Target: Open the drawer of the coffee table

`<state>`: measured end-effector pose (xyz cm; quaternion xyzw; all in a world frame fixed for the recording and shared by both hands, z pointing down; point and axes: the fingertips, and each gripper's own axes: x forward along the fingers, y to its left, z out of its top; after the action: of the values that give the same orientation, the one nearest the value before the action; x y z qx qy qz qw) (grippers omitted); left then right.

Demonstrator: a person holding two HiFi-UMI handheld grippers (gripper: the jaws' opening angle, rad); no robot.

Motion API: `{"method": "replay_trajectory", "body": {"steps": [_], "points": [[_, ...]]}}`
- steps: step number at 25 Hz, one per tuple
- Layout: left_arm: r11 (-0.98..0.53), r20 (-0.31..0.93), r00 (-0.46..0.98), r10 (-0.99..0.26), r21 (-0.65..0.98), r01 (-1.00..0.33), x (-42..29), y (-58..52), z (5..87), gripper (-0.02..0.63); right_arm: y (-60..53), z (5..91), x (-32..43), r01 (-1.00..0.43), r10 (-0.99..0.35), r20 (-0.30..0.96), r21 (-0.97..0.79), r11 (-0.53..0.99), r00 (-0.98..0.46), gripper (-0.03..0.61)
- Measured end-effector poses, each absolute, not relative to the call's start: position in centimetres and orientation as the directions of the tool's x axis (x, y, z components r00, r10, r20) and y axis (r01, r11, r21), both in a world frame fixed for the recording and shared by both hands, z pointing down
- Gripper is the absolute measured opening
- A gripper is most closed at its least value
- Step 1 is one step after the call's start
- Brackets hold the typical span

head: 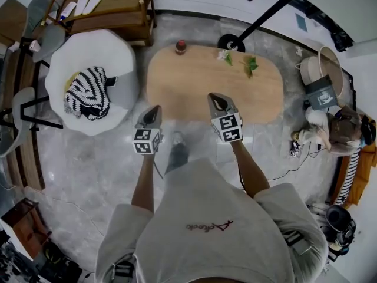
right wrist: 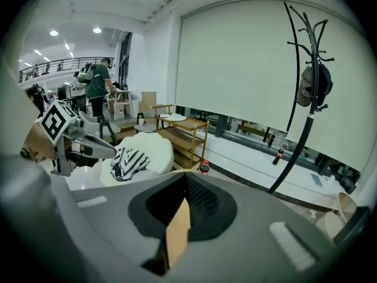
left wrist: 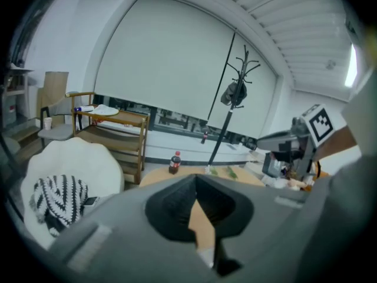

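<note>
Coffee table [head: 215,84] is sitting straight ahead; its drawer isn't showing in any view. Left gripper [head: 153,114] and right gripper [head: 219,102] are hovering over the near edge, both jaws closed and empty. Suggest locating the drawer front first, then opening one gripper's jaws before reaching in.

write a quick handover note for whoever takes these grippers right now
Left hand-held gripper: jaws shut, nothing in them. Right hand-held gripper: same, shut and empty.
Both point over the near edge of the oval wooden coffee table, side by side; neither appears to touch it.
On the table's far side: a bottle and some green sprigs.
Drawer: no front or handle shows in any view, so open or shut cannot be told.
Done: nothing visible. Left: find the drawer front, grip it, pull it open.
</note>
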<state>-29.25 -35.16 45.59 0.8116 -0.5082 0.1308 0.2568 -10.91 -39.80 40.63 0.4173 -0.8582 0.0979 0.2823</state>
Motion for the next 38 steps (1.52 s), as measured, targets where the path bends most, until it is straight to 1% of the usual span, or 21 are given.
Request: {"method": "replay_trajectory", "body": {"steps": [13, 21, 26, 32, 38], "points": [[-0.328, 0.522, 0.442, -0.729, 0.301, -0.896, -25.8, -28.5, 50.1, -0.002, -32.5, 46.1, -6.4, -0.788, -0.629, 0.612, 0.015, 0.615, -0.479, 0.005], [-0.325, 0.547, 0.433, -0.717, 0.286, -0.901, -22.6, -22.7, 52.5, -0.002, -27.2, 49.3, -2.3, -0.802, -0.623, 0.621, -0.015, 0.598, -0.476, 0.005], [-0.318, 0.565, 0.419, -0.711, 0.274, -0.908, -22.2, -20.3, 55.0, -0.002, -24.9, 52.2, -0.9, -0.804, -0.621, 0.622, -0.023, 0.594, -0.477, 0.005], [-0.309, 0.568, 0.399, -0.72, 0.252, -0.917, -23.1, -20.1, 60.8, -0.002, -24.1, 57.8, -0.1, -0.804, -0.633, 0.601, -0.03, 0.593, -0.489, 0.005], [-0.298, 0.566, 0.364, -0.739, 0.211, -0.931, -25.5, -21.8, 71.0, -0.002, -24.1, 68.1, 0.1, -0.793, -0.626, 0.576, -0.064, 0.606, -0.526, 0.005]]}}
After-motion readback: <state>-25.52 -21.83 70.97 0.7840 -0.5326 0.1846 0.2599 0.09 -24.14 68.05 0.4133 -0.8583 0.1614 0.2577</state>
